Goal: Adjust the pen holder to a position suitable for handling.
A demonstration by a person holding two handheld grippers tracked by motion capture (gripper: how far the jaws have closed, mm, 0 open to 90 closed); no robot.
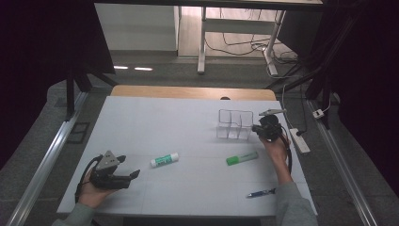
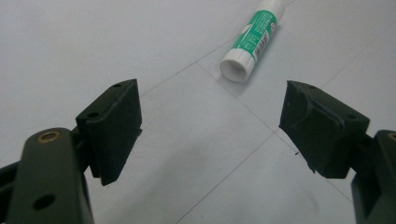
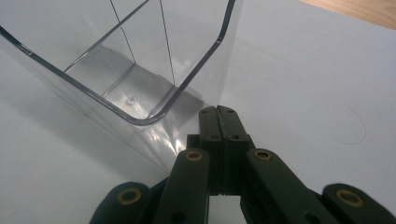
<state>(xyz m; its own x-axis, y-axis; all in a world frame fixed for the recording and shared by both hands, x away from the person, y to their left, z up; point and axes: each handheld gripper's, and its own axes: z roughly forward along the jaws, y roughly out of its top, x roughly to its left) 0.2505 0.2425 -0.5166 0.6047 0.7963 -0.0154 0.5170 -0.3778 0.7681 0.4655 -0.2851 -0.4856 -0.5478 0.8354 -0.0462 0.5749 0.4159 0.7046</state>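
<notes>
A clear plastic organiser [image 1: 234, 125] with compartments stands on the white table sheet [image 1: 155, 122], right of centre. My right gripper [image 1: 258, 127] is shut with nothing between its jaws, its tip against the organiser's right wall; in the right gripper view the closed jaws [image 3: 218, 114] meet at the organiser [image 3: 140, 70] corner. A green-and-white glue stick [image 1: 164, 160] lies left of centre. My left gripper [image 1: 129, 167] rests open at the near left, pointing toward the glue stick [image 2: 252, 39], which lies beyond the jaws. A green highlighter [image 1: 242, 157] and a blue pen [image 1: 261, 193] lie by the right forearm.
A power strip [image 1: 299, 140] with cables lies on the floor past the table's right edge. A wooden strip [image 1: 193, 92] shows at the table's far edge. Table legs and cables stand beyond. Metal rails run along both sides.
</notes>
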